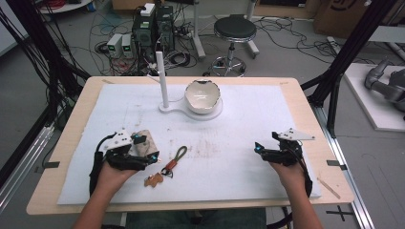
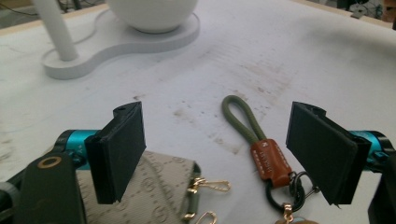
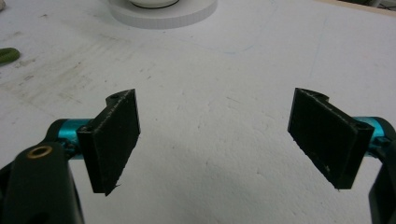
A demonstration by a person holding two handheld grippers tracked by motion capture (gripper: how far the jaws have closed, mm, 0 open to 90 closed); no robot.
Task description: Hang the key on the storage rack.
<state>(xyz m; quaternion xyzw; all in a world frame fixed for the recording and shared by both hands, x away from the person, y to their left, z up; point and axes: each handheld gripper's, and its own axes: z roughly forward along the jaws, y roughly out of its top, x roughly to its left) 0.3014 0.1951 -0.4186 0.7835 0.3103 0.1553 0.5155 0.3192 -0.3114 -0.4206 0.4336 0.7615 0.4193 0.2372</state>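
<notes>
Olive-green cord keychain with tan leather tab [image 2: 263, 150] lower centre; left gripper [image 2: 224, 149] wide open, holding nothing; right gripper [image 3: 215, 140] likewise.

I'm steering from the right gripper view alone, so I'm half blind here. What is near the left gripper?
Observer: The left gripper hangs open over a green cord keychain with a brown leather tab, lying on the mat between its jaws.
Operator: Anything else close to it?
Observer: Yes, a beige patterned pouch with gold clasps lies under its left jaw, beside the keychain.
Operator: And what is that white base at my top edge?
Observer: It is a stand with an upright post, and a white bowl sits on its round end, at the far side of the table.
</notes>
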